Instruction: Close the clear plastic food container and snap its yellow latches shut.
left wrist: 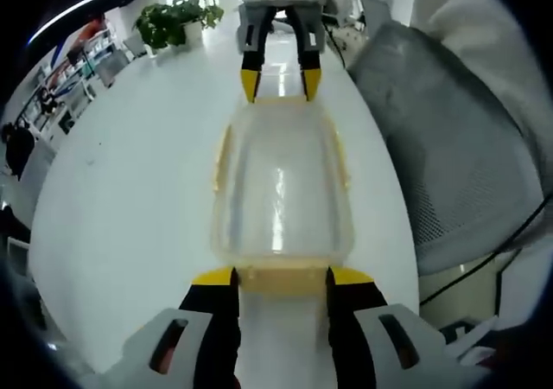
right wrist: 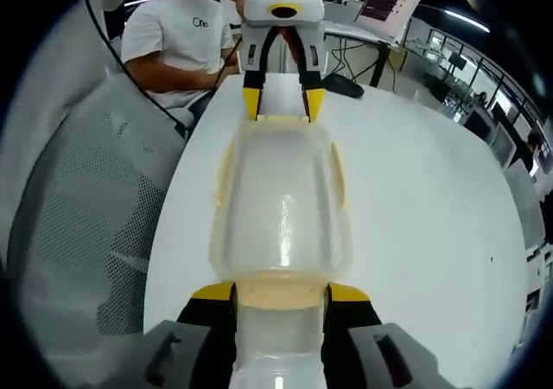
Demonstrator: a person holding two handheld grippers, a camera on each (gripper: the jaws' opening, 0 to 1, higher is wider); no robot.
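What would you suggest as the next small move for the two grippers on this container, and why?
Probably press each end latch down. The lid already sits on the clear container, and the left gripper and right gripper each straddle a yellow latch at opposite ends, jaws apart, so both are placed to snap them.

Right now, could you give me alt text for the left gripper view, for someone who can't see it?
A clear plastic food container with yellow latches lies lengthwise on a white table, its lid on. The left gripper brackets its near end latch; the right gripper meets the far end. A grey mesh chair stands alongside.
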